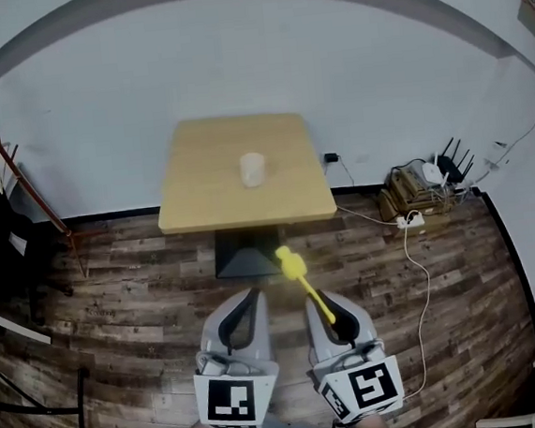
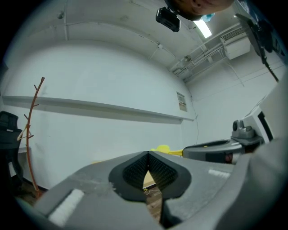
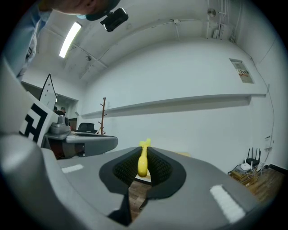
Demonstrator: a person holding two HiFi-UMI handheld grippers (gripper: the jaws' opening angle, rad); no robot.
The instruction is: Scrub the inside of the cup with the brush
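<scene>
- The plank floor [image 1: 115, 289] and the white wall [image 1: 234, 61] filled most of the head view, both bent by the wide lens.
- The wooden table [image 1: 203, 182] stood against the wall. Its dark base [image 1: 243, 253] showed only in part under the near edge.
- The left gripper [image 1: 253, 292] pointed toward the table with its jaws pressed together at the tips and nothing between them. In its own view [image 2: 148, 155] the jaws covered nearly all of the table, leaving a thin tan sliver.
- The right gripper [image 1: 316, 305] sat just beside it, jaws clamped on the brush handle (the gripper's own view [image 3: 143, 155] showed this plainly). The hands behind both marker cubes were cut off by the bottom of the picture.
- A reddish coat rack [image 1: 26, 186] leaned at the left. Dark shapes beside it were cropped and hard to identify.
- A box with a router [image 1: 424, 179] and a white cable [image 1: 422, 278] lay on the floor at the right, too small to make out in detail.
- The yellow brush [image 1: 304, 285] stuck out from the right jaws over the floor, short of the table's near edge. Its rear end was hidden in the pads, and its bristles could not be made out.
- The white cup [image 1: 253, 169] stood upright near the middle of the tabletop, slightly toward the right edge. Its inside could not be seen.
</scene>
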